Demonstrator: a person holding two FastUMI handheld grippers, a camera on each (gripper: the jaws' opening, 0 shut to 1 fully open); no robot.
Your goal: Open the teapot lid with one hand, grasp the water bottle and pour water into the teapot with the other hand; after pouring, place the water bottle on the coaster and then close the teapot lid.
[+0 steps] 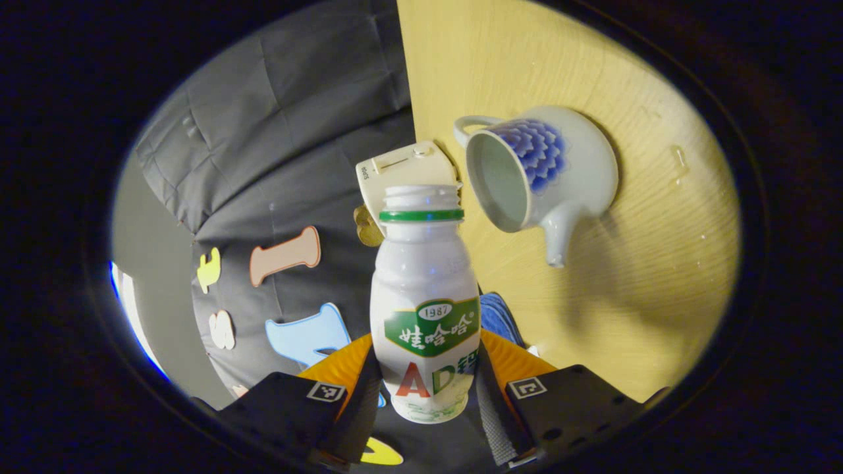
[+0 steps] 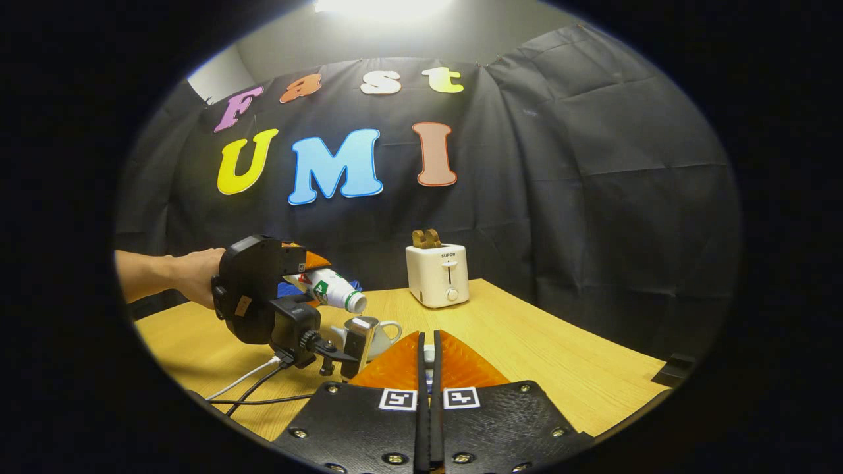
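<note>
A capless white water bottle with a green label sits between the fingers of my left gripper, which is shut on it. In the right gripper view the bottle is tipped, mouth down, just above the teapot. The white teapot with blue pattern has its mouth uncovered and stands on the wooden table. My right gripper is shut, with a thin white sliver between its fingers, apparently the teapot lid; the rest is hidden.
A white toaster with toast in it stands at the table's back edge, beyond the teapot. A hand holds the left gripper. Cables trail over the table on the left. Something blue lies behind the bottle.
</note>
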